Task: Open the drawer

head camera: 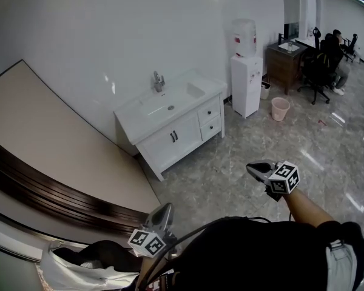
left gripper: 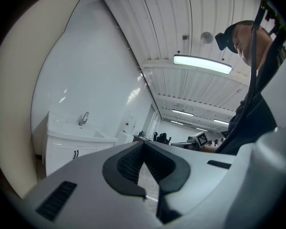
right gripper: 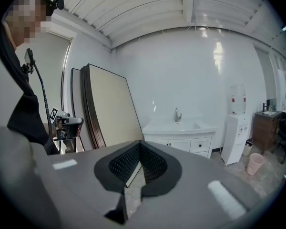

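In the head view, the left gripper (head camera: pixel 163 210) and right gripper (head camera: pixel 253 167) are hovering well apart from the white vanity cabinet (head camera: pixel 164 141), whose drawers (head camera: pixel 210 119) are sitting shut. In the left gripper view, the jaws are meeting, gripping nothing. In the right gripper view, the jaws are likewise touching.

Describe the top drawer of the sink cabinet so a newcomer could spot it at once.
Against the white wall stands a white sink cabinet with a chrome tap. At its end nearest the water dispenser, beside the double doors, two small drawers are stacked. The top drawer sits directly under the countertop, above the lower drawer.
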Motion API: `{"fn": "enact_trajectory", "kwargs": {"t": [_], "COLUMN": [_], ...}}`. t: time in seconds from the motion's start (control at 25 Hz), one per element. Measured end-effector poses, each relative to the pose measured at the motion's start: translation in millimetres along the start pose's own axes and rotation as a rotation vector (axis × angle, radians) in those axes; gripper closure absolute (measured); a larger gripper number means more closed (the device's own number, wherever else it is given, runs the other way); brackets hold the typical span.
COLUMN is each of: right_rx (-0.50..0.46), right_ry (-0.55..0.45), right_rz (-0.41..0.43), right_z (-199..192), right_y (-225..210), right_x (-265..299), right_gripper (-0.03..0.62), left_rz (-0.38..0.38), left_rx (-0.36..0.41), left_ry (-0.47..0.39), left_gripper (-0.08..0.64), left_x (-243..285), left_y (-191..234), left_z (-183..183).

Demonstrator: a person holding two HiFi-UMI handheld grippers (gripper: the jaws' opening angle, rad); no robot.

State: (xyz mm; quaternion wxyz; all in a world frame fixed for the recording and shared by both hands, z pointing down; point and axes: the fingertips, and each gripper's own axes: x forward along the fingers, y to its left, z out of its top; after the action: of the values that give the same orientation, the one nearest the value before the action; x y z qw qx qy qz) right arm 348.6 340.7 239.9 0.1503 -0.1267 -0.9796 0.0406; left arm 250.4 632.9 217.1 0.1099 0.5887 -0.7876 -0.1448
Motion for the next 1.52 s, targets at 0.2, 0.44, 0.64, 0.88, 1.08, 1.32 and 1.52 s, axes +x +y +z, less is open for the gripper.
{"fn": "enact_trajectory", "kwargs": {"t": [0.2, 0.44, 0.64, 0.88, 1.08, 1.32, 1.52], "right_rx": [-0.029, -0.040, -0.033, -0.064, -0.055, -0.044, -0.026], "right_ry": [0.026, 0.028, 0.039, 0.010, 0.000, -0.009, -0.017], "right_rz": [0.052, 0.145, 0.228, 0.325, 0.360, 0.327, 0.290], "right_z": [9.7, 18.3, 12.9, 49.4, 66.4, 76.7, 73.7], "right_y": [11.5, 10.5, -12.2, -59.2, -115.8, -198.2, -256.4], "right_x": [42.8, 96.2, 132.1, 170.1, 176.8, 166.2, 156.3], "right_gripper": [0.597, 0.597, 0.597, 0.597, 0.597, 0.597, 0.597], "left_rz": [0.061, 0.141, 0.226, 0.330, 0.353, 0.387, 0.400], "left_rx": [-0.023, -0.048, -0.019, -0.014, -0.005, -0.007, 0.022], "left_ry": [-0.019, -0.021, -0.039, -0.068, -0.070, -0.052, -0.063], "left_gripper": [0.560, 0.560, 0.560, 0.560, 0.560, 0.560, 0.560], "left_x": [-21.9, -26.3, -15.2, 26.4, 87.2, 158.0, 208.4], "left_y": [34.3, 62.3, 70.5, 84.6, 83.2, 83.8, 89.7], "left_z": [4.5, 3.2, 6.0, 20.5, 25.3, 31.2, 44.9]}}
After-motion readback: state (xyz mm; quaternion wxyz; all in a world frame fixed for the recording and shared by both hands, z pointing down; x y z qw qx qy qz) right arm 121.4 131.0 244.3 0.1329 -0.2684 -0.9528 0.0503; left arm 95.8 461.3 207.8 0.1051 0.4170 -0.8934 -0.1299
